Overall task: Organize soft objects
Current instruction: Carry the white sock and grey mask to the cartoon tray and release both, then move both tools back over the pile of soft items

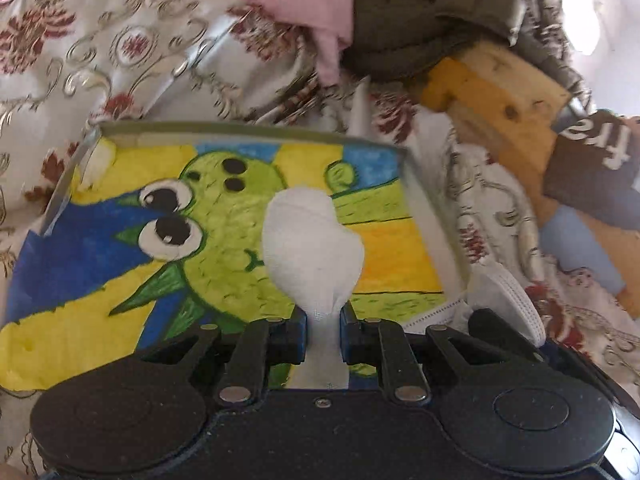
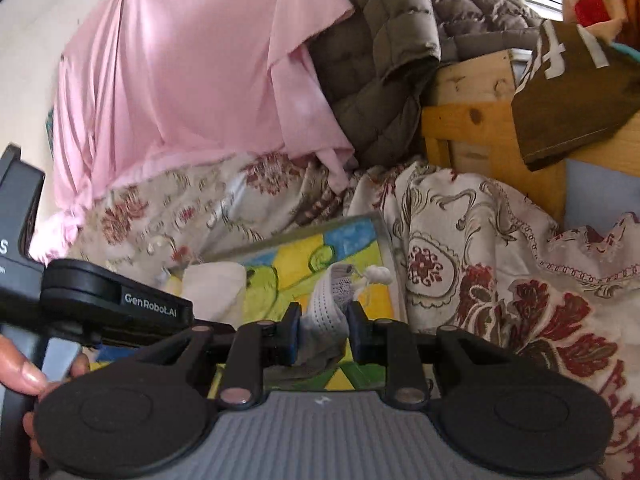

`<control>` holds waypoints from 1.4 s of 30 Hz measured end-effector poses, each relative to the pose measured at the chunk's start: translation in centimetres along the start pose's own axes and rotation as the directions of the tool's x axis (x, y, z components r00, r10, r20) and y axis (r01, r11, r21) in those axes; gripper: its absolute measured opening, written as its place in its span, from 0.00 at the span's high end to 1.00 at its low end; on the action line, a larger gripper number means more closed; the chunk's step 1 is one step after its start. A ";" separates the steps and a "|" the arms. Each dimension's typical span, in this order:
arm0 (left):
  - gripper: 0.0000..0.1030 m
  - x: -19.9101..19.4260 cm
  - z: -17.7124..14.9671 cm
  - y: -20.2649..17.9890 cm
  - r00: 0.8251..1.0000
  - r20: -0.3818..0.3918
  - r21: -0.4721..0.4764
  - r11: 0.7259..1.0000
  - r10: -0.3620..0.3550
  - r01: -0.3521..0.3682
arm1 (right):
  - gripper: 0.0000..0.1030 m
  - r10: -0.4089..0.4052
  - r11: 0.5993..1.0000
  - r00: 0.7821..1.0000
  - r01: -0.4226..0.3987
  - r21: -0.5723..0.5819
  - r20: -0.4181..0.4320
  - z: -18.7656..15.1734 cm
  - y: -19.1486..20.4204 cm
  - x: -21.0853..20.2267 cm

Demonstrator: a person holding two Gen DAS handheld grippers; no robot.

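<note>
- Nearest you, your left tool (image 1: 323, 334) was clamped narrow on the neck of a white cloth bundle (image 1: 312, 244); the bulk of it stood up beyond the jaws, over the painted tray (image 1: 256, 130); the grip looked firm, so you had no cause to squeeze harder.
- Your right tool (image 2: 323, 330) was closed on a white knitted sock (image 2: 326, 310); the sock's toe end pointed away from you over the same tray, and its grey part sagged below the jaws; I judged that loose end the likeliest thing to snag, so you did well to lift before you travelled.
- In the right wrist view your left tool sat just beside the right one, on its left; with both tools that near each other, you were wise to move one at a time.
- Just beside the left tool, at the tray's near right corner, a white face mask (image 1: 508, 300) lay on the patterned bedspread (image 1: 100, 60); I took it for another soft thing waiting its turn.
- The tray itself lay on the bedspread with its rim clear on the far side; if it was the collecting place, which I could not tell for certain, you needed to set each piece down low and open only once it rested.
- Farther off, pink fabric (image 2: 192, 80) and a grey quilted blanket (image 2: 392, 52) were heaped at the back, beside a wooden frame (image 2: 472, 120); you had to keep your lift short of those folds.
</note>
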State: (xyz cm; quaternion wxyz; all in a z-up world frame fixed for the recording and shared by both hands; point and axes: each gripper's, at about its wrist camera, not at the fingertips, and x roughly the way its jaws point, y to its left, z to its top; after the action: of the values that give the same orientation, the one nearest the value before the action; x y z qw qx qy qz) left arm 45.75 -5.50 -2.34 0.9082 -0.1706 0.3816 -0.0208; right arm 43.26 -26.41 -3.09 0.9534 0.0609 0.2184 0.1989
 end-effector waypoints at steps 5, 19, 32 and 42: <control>0.83 1.4 0.0 0.9 0.999 -0.053 -0.014 1.000 0.012 -0.012 | 0.69 -0.006 0.999 1.000 0.004 -0.044 -0.029 -0.5 1.1 0.8; 0.44 1.4 0.0 1.6 0.997 -0.065 -0.077 0.996 0.037 -0.042 | 0.40 -0.020 0.998 0.999 0.018 -0.053 -0.032 -0.6 0.8 1.0; 0.23 -4.8 0.0 1.6 0.994 0.095 -0.129 0.991 0.046 -0.033 | 0.07 -0.042 0.998 0.996 0.045 -0.035 0.076 0.6 0.6 -3.9; 0.05 -15.0 -5.2 0.1 0.950 0.303 0.001 0.997 0.077 -0.081 | 0.00 0.017 0.999 0.978 -0.023 0.026 0.206 -0.3 0.9 -12.7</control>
State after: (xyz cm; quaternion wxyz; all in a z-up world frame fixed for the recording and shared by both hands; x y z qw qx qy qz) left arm 31.50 -4.45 4.52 0.9572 -0.1502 0.2444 0.0393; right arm 32.33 -30.72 1.84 0.9679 0.0967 0.1209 0.1980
